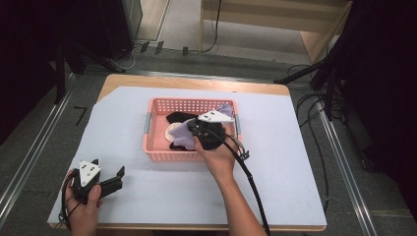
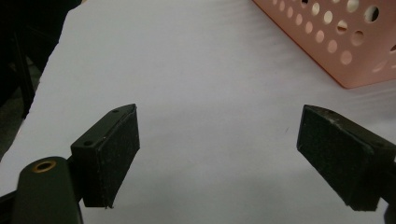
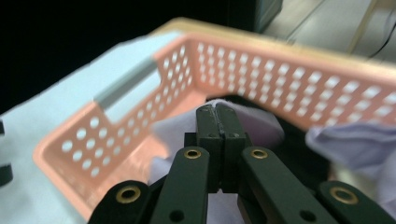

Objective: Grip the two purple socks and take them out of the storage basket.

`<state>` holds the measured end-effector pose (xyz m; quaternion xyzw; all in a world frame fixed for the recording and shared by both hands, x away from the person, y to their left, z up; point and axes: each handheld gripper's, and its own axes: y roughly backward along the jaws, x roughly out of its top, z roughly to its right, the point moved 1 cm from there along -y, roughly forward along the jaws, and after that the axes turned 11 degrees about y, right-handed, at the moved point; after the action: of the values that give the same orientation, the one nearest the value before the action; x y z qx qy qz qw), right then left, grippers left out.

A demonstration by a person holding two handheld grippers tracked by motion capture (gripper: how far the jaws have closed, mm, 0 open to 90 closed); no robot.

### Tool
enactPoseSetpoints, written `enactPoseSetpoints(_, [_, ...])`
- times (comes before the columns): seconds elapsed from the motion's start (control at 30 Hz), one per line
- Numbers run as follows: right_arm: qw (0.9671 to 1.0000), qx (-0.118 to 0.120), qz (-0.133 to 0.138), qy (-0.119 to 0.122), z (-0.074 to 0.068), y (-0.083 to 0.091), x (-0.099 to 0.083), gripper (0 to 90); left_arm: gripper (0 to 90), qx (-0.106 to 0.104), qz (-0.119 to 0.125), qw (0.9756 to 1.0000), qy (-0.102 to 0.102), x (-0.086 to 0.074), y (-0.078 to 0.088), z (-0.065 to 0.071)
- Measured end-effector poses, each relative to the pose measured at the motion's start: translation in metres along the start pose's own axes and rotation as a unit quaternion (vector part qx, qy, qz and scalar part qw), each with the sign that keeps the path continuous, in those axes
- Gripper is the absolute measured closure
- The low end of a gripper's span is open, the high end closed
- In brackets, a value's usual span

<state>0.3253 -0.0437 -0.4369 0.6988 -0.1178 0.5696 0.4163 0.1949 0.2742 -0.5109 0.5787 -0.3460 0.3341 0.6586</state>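
Note:
A pink perforated basket [image 1: 156, 155] [image 3: 261, 60] [image 2: 336, 37] sits mid-table and holds lavender, black and white cloths. My right gripper [image 1: 190, 126] [image 3: 215, 109] reaches into it from the near side. Its jaws are pressed together on a fold of the lavender cloth [image 1: 184, 136] [image 3: 261, 128], which bunches around the tips. A black cloth [image 1: 179, 117] and a white cloth [image 1: 172, 130] lie under and beside it. My left gripper [image 1: 108, 168] [image 2: 219, 140] rests at the front left of the table, open, with only the bare white sheet between its pads.
A second lavender piece [image 1: 226, 109] [image 3: 359, 144] lies at the basket's right end. The white sheet [image 1: 275, 147] covers most of the wooden table. The basket has grey handles [image 3: 126, 86] at its ends. Cables and black stands surround the table on the floor.

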Motion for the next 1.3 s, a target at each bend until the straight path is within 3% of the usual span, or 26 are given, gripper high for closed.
enactPoseSetpoints(0.2, [0.9961, -0.053, 0.067, 0.021, 0.007, 0.021, 0.008, 90.0, 14.2, 0.001, 0.000, 1.0000, 0.000, 0.000, 0.000, 0.000])
enactPoseSetpoints(0.5, [0.9825, -0.126, 0.135, 0.021, 0.033, 0.057, 0.011, 90.0, 14.2, 0.001, 0.002, 1.0000, 0.002, 0.000, 0.000, 0.000])
enactPoseSetpoints(0.53, [0.9825, -0.126, 0.135, 0.021, 0.033, 0.057, 0.011, 90.0, 14.2, 0.001, 0.002, 1.0000, 0.002, 0.000, 0.000, 0.000])
enactPoseSetpoints(0.57, [0.9789, -0.143, 0.144, 0.019, 0.041, 0.065, 0.010, 90.0, 14.2, 0.001, 0.002, 1.0000, 0.001, 0.000, 0.000, 0.001])
enactPoseSetpoints(0.63, [0.9759, -0.156, 0.152, 0.013, 0.048, 0.074, 0.009, 90.0, 14.2, 0.002, 0.004, 1.0000, 0.002, 0.000, 0.000, 0.001])
enactPoseSetpoints(0.8, [0.9698, -0.191, 0.152, 0.000, 0.067, 0.091, -0.001, 90.0, 14.2, 0.002, 0.005, 1.0000, 0.000, 0.000, -0.001, 0.001])
enactPoseSetpoints(1.1, [0.9609, -0.244, 0.126, -0.034, 0.100, 0.108, -0.036, 90.0, 14.2, 0.004, 0.002, 1.0000, -0.001, 0.000, 0.000, 0.001])
enactPoseSetpoints(1.3, [0.9577, -0.261, 0.113, -0.046, 0.111, 0.112, -0.050, 90.0, 14.2, 0.003, 0.002, 1.0000, -0.002, 0.000, 0.000, 0.001])
